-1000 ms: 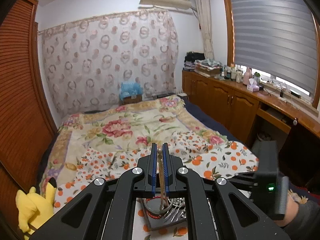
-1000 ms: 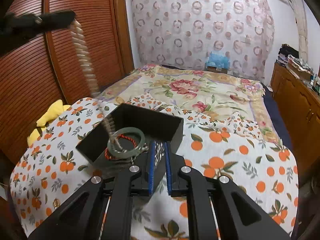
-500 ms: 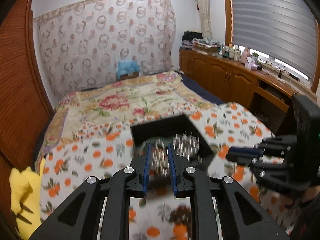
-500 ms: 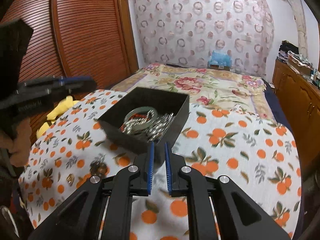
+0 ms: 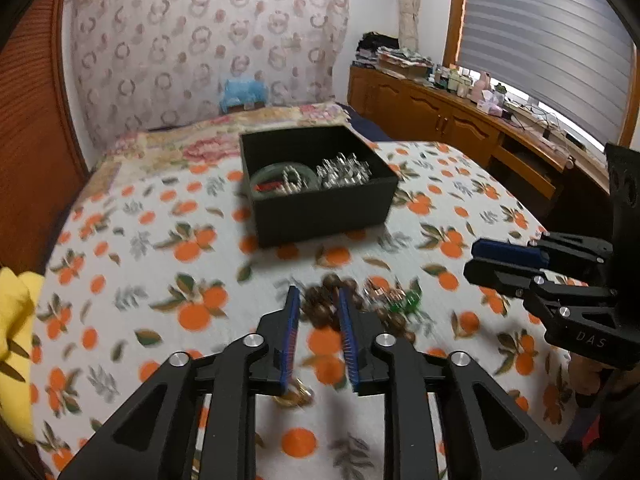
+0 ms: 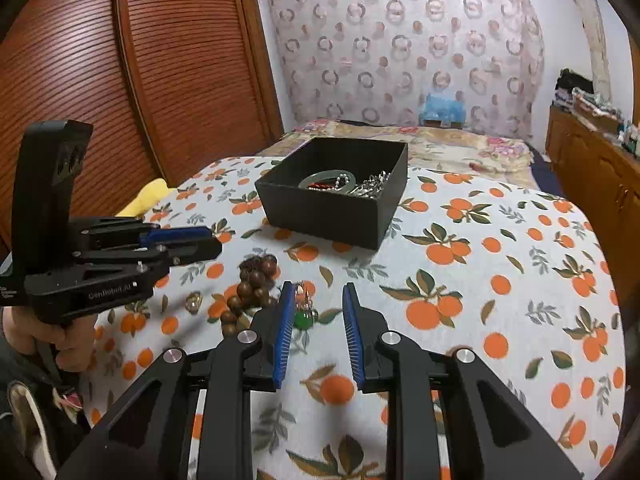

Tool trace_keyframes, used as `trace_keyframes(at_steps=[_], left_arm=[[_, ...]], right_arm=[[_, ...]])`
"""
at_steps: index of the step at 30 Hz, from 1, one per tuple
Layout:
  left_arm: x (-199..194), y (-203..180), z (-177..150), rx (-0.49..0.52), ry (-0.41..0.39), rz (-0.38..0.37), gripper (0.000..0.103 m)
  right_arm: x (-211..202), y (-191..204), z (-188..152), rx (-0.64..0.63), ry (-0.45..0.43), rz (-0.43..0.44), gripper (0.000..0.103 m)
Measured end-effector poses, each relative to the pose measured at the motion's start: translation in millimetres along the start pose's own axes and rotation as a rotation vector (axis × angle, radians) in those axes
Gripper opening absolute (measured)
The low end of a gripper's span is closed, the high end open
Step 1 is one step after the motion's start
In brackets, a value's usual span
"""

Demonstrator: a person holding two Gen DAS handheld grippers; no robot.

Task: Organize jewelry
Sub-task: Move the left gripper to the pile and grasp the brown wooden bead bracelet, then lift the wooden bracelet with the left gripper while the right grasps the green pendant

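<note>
A black box (image 5: 320, 204) (image 6: 336, 208) on the orange-print sheet holds a green bangle (image 6: 326, 179) and silver chains (image 5: 344, 172). My left gripper (image 5: 318, 300) is open and empty, just above a brown wooden bead bracelet (image 5: 320, 308) (image 6: 254, 284). My right gripper (image 6: 316, 292) is open and empty, over earrings with a green stone (image 6: 303, 320) (image 5: 400, 300). A small gold ring (image 6: 194, 301) lies left of the beads; it also shows under the left fingers (image 5: 294, 398). Each gripper shows in the other's view, the left (image 6: 192, 242) and the right (image 5: 500, 260).
A yellow plush toy (image 5: 14, 344) lies at the bed's left edge by the slatted wooden wardrobe (image 6: 120, 80). A wooden cabinet run (image 5: 460, 128) with clutter stands under the window at right. A floral quilt (image 6: 440, 140) covers the far bed.
Both grippers pulled back from the box and dropped toward the sheet. Both sets of fingers opened. The left gripper let go of the beaded strand, which now lies in the box.
</note>
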State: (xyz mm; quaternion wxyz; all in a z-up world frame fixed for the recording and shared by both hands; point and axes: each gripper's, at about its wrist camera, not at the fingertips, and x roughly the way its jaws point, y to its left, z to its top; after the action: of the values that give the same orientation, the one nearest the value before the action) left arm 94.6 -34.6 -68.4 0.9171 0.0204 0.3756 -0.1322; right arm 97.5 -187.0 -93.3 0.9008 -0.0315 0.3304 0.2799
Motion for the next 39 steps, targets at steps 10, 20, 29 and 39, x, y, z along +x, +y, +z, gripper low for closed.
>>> trace_keyframes(at_steps=[10,20,29,39], left_arm=[[16.9,-14.0,-4.2,0.013,0.054,-0.004,0.027],[34.1,-21.2,-7.3,0.03,0.108,0.009,0.027],[20.6,-13.9,-8.1,0.004,0.056,-0.007,0.012],[-32.3,-0.1,7.9,-0.037,-0.082,-0.022,0.012]], right_arm=[[-6.9,1.3,-23.4,0.023,0.021,0.008,0.027],[-7.5,1.7,-25.9,0.018,0.027,0.016,0.027],[-2.5,9.9,-23.0,-0.022,0.047,0.015,0.027],[18.9,12.6,-9.6,-0.087,0.105,0.016,0.027]])
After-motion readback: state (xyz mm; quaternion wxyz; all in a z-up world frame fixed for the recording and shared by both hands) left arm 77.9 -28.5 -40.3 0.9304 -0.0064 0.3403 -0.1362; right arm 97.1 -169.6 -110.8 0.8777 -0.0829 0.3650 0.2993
